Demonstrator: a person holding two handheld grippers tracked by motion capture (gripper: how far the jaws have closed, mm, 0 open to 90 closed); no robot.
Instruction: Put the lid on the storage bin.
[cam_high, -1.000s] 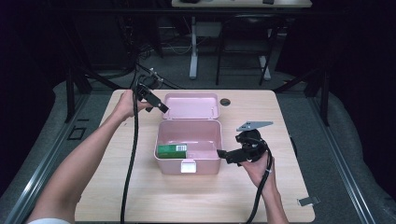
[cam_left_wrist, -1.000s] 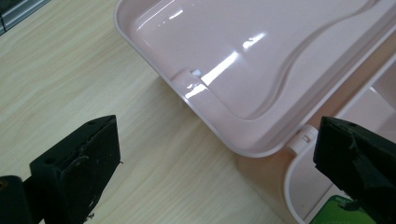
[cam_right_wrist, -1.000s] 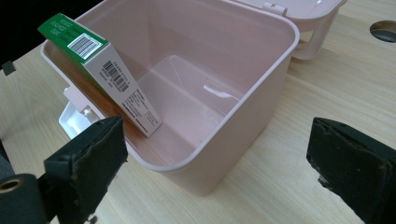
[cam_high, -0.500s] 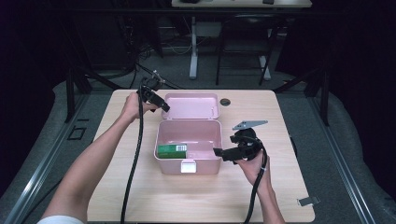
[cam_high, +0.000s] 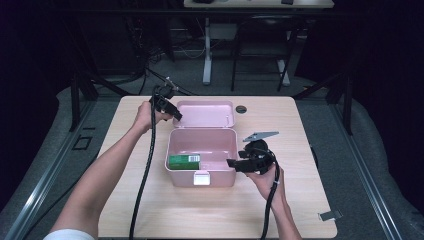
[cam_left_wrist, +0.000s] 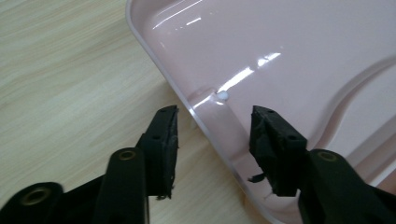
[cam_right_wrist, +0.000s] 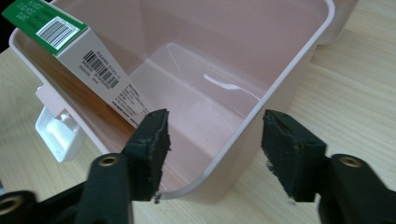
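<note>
An open pink box (cam_high: 220, 177) sits mid-table, its lid (cam_high: 205, 114) lying flat behind it. A green and white carton (cam_high: 183, 161) leans inside at the left. My left gripper (cam_high: 176, 116) is at the lid's left edge. Its jaws have just been closing and straddle the lid's rim (cam_left_wrist: 205, 126) without pressing on it; the gripper (cam_left_wrist: 215, 114) is open. My right gripper (cam_high: 231, 162) is at the box's right wall (cam_right_wrist: 252, 135), one jaw inside and one outside. Those jaws have also been closing, and gaps still show beside the wall; this gripper (cam_right_wrist: 217, 119) is open. The carton (cam_right_wrist: 107, 74) lies beyond its inner jaw.
A white latch (cam_high: 201, 178) hangs on the box's front wall. A black round grommet (cam_high: 241, 109) is set in the wooden table (cam_high: 300, 150) behind the lid. A small metal piece (cam_high: 330, 216) rests at the front right edge. A cable trails from each gripper.
The left gripper has come down a little onto the lid's left edge. Both grippers' jaws stand narrower than before. The right hand has stayed at the box's right wall.
</note>
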